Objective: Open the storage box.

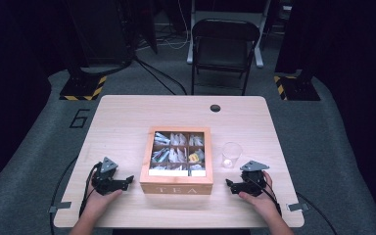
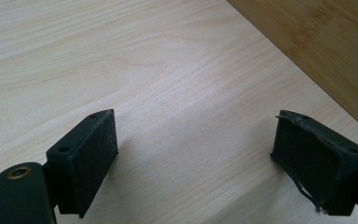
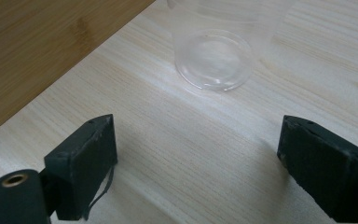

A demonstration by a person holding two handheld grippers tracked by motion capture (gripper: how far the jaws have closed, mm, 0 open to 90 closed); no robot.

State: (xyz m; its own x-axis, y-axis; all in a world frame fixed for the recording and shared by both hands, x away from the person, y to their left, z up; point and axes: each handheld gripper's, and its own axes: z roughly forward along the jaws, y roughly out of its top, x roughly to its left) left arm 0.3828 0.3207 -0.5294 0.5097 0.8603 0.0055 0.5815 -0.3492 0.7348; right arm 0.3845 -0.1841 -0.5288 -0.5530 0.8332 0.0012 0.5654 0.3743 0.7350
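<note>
A wooden tea box [image 1: 178,161] marked TEA sits mid-table, its compartments holding several tea bags. A clear plastic cup [image 1: 231,155] stands upright just right of the box. My left gripper [image 1: 127,182] rests on the table left of the box, open, with nothing between its pads [image 2: 86,158]; the box side [image 2: 317,42] lies ahead to its right. My right gripper [image 1: 230,186] rests right of the box, below the cup, open and empty. In the right gripper view the cup [image 3: 214,56] stands just ahead of the jaws, and the box wall [image 3: 37,51] runs along the left.
The light wooden table [image 1: 127,117] has a dark round hole [image 1: 215,107] near its far edge. A black folding chair [image 1: 223,46] stands beyond the table. Cables trail from both grippers off the near edge.
</note>
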